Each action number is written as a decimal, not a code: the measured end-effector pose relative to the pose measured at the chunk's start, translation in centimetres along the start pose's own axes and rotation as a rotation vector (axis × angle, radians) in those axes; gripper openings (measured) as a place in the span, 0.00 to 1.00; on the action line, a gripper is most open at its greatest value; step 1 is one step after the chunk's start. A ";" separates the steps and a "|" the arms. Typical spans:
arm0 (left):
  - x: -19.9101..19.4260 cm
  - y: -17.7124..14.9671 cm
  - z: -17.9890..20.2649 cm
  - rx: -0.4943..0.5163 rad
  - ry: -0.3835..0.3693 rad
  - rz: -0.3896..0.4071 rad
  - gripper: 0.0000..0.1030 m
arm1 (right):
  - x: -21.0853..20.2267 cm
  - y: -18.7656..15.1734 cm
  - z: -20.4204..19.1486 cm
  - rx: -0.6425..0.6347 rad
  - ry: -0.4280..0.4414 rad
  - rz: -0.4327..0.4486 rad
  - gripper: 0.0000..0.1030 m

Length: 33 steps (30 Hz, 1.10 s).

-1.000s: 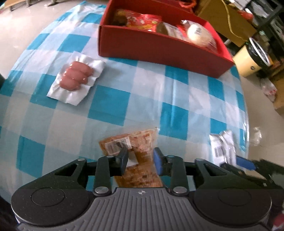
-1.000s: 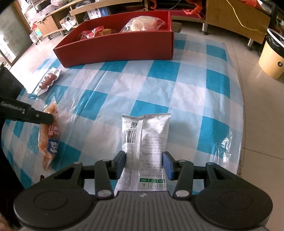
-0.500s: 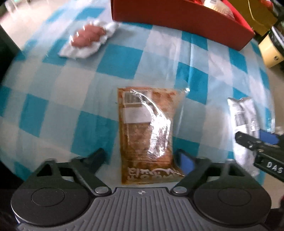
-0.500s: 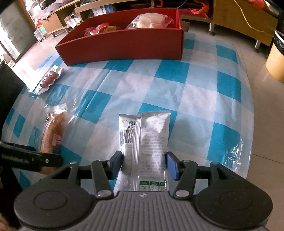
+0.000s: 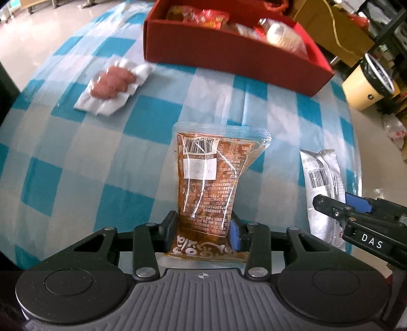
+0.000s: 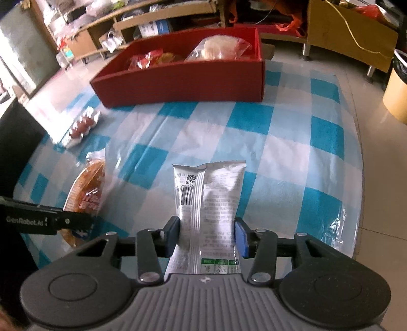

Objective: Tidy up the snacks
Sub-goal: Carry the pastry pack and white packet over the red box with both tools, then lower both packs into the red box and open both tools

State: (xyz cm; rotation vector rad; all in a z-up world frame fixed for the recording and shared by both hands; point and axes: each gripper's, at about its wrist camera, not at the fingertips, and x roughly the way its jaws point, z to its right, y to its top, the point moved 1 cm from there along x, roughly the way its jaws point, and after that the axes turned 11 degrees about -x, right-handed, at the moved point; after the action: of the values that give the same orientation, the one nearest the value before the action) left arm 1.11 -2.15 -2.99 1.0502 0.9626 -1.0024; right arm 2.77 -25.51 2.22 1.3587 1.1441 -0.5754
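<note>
My left gripper (image 5: 203,229) is shut on an orange-brown snack pouch (image 5: 211,178), which it holds above the blue-checked tablecloth (image 5: 101,152). My right gripper (image 6: 207,235) is shut on a silver-white snack packet (image 6: 208,198) and holds it above the cloth. Each gripper and its packet also shows at the edge of the other view: the silver packet (image 5: 320,178) at the right, the orange pouch (image 6: 86,191) at the left. A red box (image 5: 229,53) with several snacks inside stands at the far side of the table; it shows in the right wrist view too (image 6: 183,79).
A clear pack of pink sausages (image 5: 112,84) lies on the cloth left of the red box, also in the right wrist view (image 6: 81,124). A yellow bin (image 5: 366,84) stands on the floor beyond the table's right edge. Wooden shelves (image 6: 152,23) stand behind the table.
My left gripper was shut on the pouch, opened wide half a second ago, and has now closed on it lower down. My right gripper keeps its hold on the silver packet and has lifted it.
</note>
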 end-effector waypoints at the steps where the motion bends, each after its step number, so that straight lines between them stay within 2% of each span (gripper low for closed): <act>1: -0.2 0.2 0.0 -0.005 -0.008 0.005 0.47 | -0.2 0.1 0.2 0.012 0.005 0.008 0.43; 13: -1.1 3.8 1.9 0.004 -0.084 0.065 0.48 | -1.7 3.2 0.9 0.062 0.024 0.097 0.43; 20: -1.7 6.8 3.2 0.008 -0.107 0.112 0.48 | -2.2 6.7 0.9 0.065 0.036 0.159 0.43; 26: -2.5 9.9 4.5 -0.004 -0.114 0.191 0.48 | -2.3 10.1 1.7 0.079 0.029 0.215 0.43; 33: -2.6 13.3 5.6 -0.010 -0.123 0.233 0.48 | -1.6 14.1 2.9 0.098 0.021 0.259 0.43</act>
State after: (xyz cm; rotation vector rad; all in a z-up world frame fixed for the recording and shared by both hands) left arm 13.98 -4.60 3.63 1.0535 0.7260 -0.8576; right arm 15.24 -25.99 9.50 1.5719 0.9464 -0.4343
